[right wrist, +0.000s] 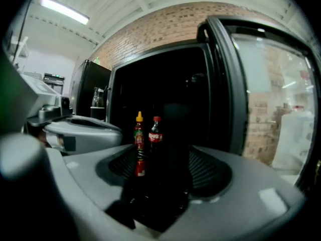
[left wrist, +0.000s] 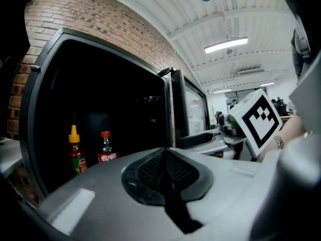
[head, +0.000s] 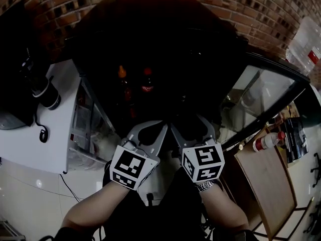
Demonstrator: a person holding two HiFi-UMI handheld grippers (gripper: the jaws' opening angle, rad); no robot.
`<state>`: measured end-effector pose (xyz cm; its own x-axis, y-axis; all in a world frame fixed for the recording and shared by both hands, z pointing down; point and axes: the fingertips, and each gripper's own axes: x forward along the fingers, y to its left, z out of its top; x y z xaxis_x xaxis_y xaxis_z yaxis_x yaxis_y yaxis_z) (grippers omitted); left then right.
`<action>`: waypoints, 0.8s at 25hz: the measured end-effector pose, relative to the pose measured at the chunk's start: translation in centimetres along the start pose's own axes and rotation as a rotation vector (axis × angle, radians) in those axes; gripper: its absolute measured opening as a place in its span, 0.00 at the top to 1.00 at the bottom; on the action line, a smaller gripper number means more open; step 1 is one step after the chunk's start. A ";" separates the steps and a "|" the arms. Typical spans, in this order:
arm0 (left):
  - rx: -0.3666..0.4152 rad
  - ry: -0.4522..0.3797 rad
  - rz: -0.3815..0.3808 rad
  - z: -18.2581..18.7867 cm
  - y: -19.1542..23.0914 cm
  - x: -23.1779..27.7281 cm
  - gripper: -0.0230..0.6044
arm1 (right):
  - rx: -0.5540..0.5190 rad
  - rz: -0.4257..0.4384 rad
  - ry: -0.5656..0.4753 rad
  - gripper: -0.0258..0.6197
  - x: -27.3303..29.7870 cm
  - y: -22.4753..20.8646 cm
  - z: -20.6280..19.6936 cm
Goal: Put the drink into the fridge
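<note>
The task is sitting partway through, by my reading: the fridge [right wrist: 175,79] is standing with its door [head: 261,92] swung wide to the right of the jaws, so the opening step is looking done, while the drink [right wrist: 173,144] is not yet inside. The right gripper [right wrist: 163,172] is clamping what I am taking to be that drink, a dark bottle rising upright between the two pads, with a red label [right wrist: 140,167] showing on its left side; the jaws are standing apart only by the bottle's width and are pressing on its flanks. The bottle is so dark against the unlit fridge that its top is hard to make out. The left gripper [left wrist: 163,172] is carrying nothing, its pads meeting with no gap, and it is hanging just beside the right one, to its left. Ahead of both sets of jaws, deeper in the fridge, an orange-capped bottle [right wrist: 139,129] and a red-capped bottle [right wrist: 155,132] are standing side by side, well beyond the gripped drink and slightly left of it. What is remaining, as I am judging it, is moving the drink forward past the fridge's front edge, setting it down near those two, letting go, and likely shutting the door.
</note>
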<state>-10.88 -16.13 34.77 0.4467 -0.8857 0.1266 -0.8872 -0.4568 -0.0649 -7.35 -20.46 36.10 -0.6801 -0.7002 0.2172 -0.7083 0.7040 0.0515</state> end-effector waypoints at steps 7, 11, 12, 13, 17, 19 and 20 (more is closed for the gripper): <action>0.006 -0.020 -0.086 1.2 -5.5 0.9 0.96 | 0.015 -0.102 -0.003 0.48 -6.1 -2.9 -0.9; 0.017 -0.023 -0.154 1.4 -9.2 1.8 0.96 | 0.031 -0.172 0.005 0.49 -9.7 -5.0 -2.0; 0.021 -0.024 -0.170 1.5 -10.2 2.0 0.96 | 0.035 -0.188 0.008 0.49 -10.6 -5.5 -2.4; 0.023 -0.026 -0.185 1.6 -11.1 2.3 0.96 | 0.039 -0.206 0.010 0.49 -11.6 -6.0 -2.7; 0.038 -0.039 -0.244 2.4 -14.5 3.4 0.96 | 0.052 -0.272 0.011 0.49 -15.0 -8.4 -3.4; 0.047 -0.040 -0.273 2.8 -16.2 4.0 0.96 | 0.058 -0.306 0.014 0.49 -16.7 -9.7 -3.8; 0.049 -0.043 -0.288 3.0 -17.0 4.3 0.96 | 0.061 -0.326 0.014 0.49 -17.6 -10.3 -3.9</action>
<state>6.49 -12.47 33.43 0.6844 -0.7215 0.1050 -0.7173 -0.6921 -0.0803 12.66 -14.96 35.55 -0.4137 -0.8852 0.2127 -0.8984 0.4347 0.0616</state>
